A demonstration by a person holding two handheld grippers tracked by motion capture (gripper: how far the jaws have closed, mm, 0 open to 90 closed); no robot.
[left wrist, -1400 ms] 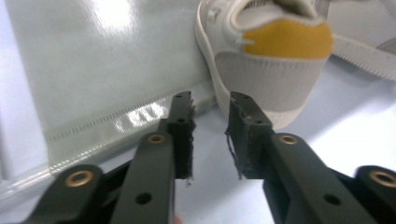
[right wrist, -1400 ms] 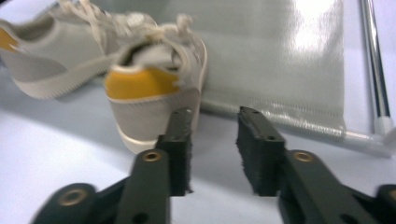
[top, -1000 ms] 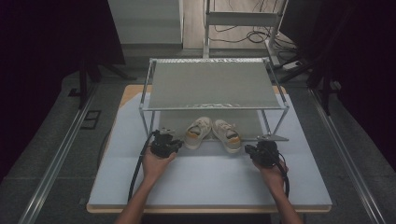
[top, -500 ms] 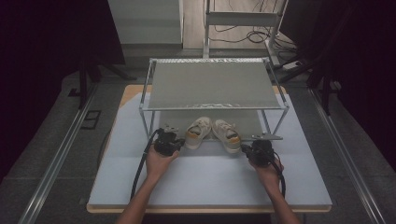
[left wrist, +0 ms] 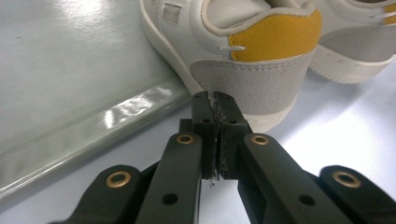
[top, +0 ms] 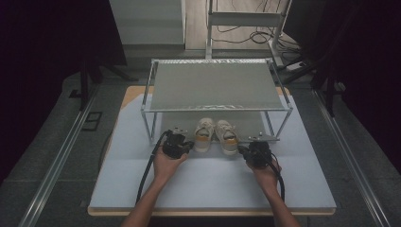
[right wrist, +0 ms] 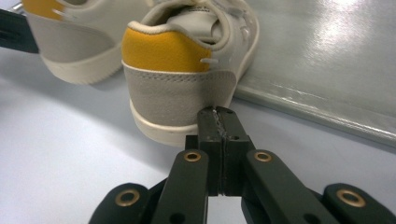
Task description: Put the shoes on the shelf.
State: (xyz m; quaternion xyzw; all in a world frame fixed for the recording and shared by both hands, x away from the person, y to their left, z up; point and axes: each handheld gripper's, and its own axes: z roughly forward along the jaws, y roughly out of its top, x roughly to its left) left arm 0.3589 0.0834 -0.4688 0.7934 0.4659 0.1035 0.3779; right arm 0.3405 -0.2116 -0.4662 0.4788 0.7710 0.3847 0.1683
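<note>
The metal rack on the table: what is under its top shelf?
Under the metal rack stand two white shoes, heels toward the person and poking out in front. The shelf covers their toes and whatever lies farther back.

Over the last second both grippers have closed their jaws fully, with nothing between them. The left gripper (top: 186, 144) has edged in toward the left shoe (top: 204, 135), and the right gripper (top: 243, 150) has drawn in toward the right shoe (top: 227, 136).
</note>
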